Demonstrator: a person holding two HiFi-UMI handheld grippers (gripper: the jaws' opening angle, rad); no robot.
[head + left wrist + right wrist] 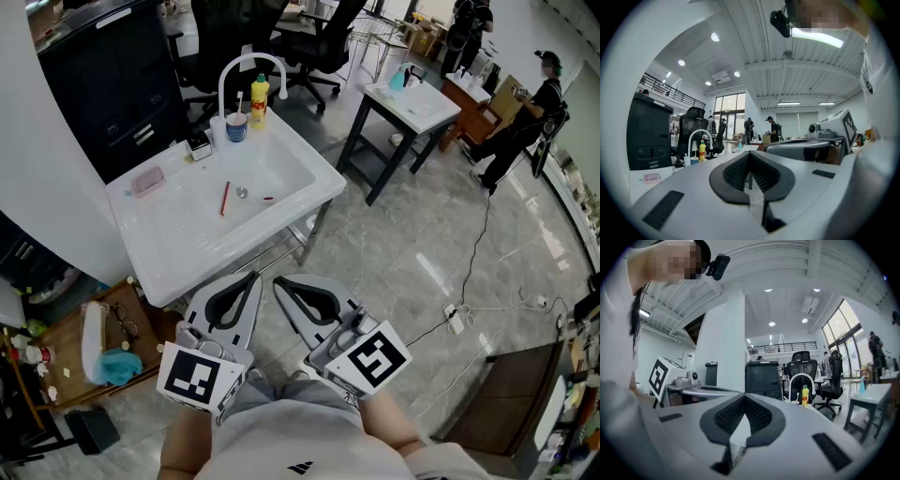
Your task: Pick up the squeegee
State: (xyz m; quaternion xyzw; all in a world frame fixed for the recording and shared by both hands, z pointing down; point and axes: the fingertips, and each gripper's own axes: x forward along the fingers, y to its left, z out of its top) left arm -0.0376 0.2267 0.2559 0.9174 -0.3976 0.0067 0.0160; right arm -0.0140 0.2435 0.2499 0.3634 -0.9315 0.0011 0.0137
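At the far left, a teal cloth (118, 366) is seen on a low wooden shelf (66, 342), probably stowed there to leave the washing area free. On the white sink (202, 246), a pink pad (147, 180) lies on the left ledge, where it can drain. A thin red stick (225, 198) lies loose in the basin. A small black-and-white object (199, 143), a cup (236, 127) and a yellow bottle (258, 101) are grouped at the foot of the white tap (246, 64), presumably for easy reach while washing. The squeegee cannot be identified with certainty: the small black-and-white object beside the cup is judged the likeliest candidate, but it is too small to tell. In front of the sink, near the person's body, the left gripper (251, 277) is held level with its jaws closed and nothing between them. Just beside it, the right gripper (281, 282) is held the same way, closed and empty. Both are pointed toward the sink and well apart from everything on it, which is read as a ready posture, with no reach begun. The 2 marker cubes (200, 377) carry only black-and-white square patterns, not words. A small dark logo is seen on the person's shirt, without legible letters, and the bottle's label is too small to be read. Farther right stands a second white table (412, 105), with a person beyond it.
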